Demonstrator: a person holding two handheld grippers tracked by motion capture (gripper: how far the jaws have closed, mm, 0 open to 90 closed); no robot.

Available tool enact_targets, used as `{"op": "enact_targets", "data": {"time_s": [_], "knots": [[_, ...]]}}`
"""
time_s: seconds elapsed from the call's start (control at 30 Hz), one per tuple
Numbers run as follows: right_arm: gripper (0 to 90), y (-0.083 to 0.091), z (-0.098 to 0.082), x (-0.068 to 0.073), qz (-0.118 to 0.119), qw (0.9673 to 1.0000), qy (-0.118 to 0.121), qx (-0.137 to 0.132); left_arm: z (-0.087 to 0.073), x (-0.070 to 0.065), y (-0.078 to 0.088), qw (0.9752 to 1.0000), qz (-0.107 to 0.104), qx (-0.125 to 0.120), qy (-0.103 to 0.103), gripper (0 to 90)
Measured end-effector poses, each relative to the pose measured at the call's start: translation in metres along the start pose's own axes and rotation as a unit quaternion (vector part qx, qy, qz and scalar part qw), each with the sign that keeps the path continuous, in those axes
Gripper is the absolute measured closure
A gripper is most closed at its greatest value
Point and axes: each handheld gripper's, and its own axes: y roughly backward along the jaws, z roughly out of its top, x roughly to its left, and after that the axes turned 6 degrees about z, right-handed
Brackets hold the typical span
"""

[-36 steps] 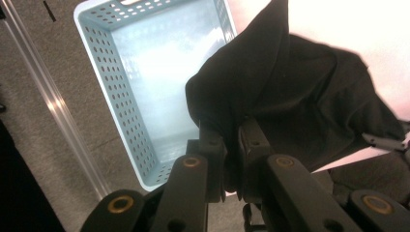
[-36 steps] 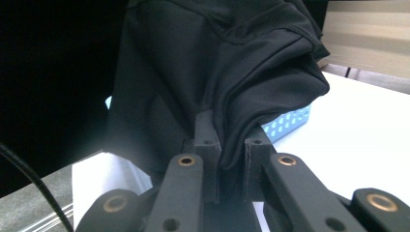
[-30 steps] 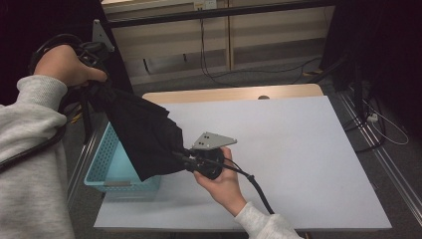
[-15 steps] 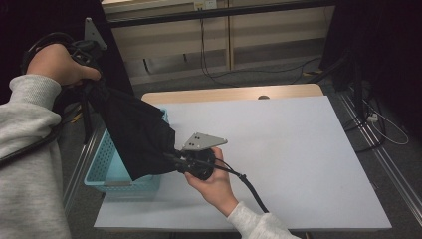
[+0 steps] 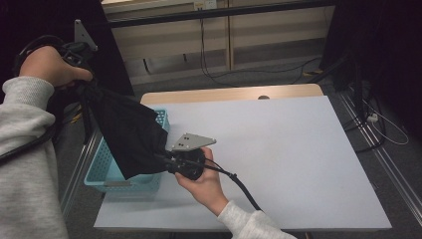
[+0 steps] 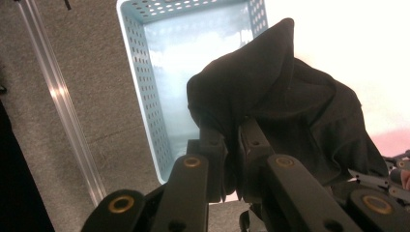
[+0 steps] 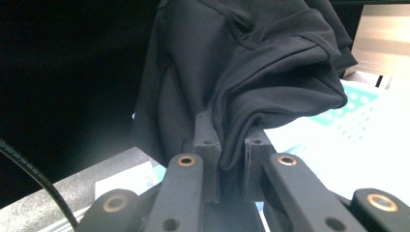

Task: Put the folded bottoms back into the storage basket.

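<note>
A black garment (image 5: 128, 132) hangs stretched between my two grippers, over a light blue perforated basket (image 5: 102, 167) at the table's left edge. High at the far left my left gripper (image 5: 82, 87) is shut on the garment's upper end; in the left gripper view the cloth (image 6: 285, 111) bunches over the jaws (image 6: 232, 145), with the basket (image 6: 145, 72) below. Lower down, by the basket's right side, my right gripper (image 5: 166, 162) is shut on the lower edge. The right gripper view has a fold of the cloth (image 7: 251, 82) pinched between the jaws (image 7: 231, 145).
The white table top (image 5: 278, 149) stretches away to the right of the basket. A metal rail (image 6: 63, 96) runs along the grey floor left of the basket. Cables (image 5: 214, 64) lie on the floor beyond the table's far edge. A black cable (image 5: 239, 184) trails from the right gripper.
Both hands have shifted left with the garment held taut between them. The cloth now hangs more squarely over the basket.
</note>
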Motion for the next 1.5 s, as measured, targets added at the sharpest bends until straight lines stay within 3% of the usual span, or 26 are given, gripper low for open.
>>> {"op": "enact_targets", "data": {"time_s": [0.97,1.5], "knots": [[80.5,-0.045,-0.010,0.006,0.006,0.9998,-0.004,0.019,-0.001,0.031,-0.027,0.9999,0.004,-0.004,0.015,83.6],[79.9,-0.058,-0.019,0.006,0.010,0.9996,-0.014,0.023,0.005,0.034,-0.040,0.9997,0.007,-0.015,0.020,83.6]]}}
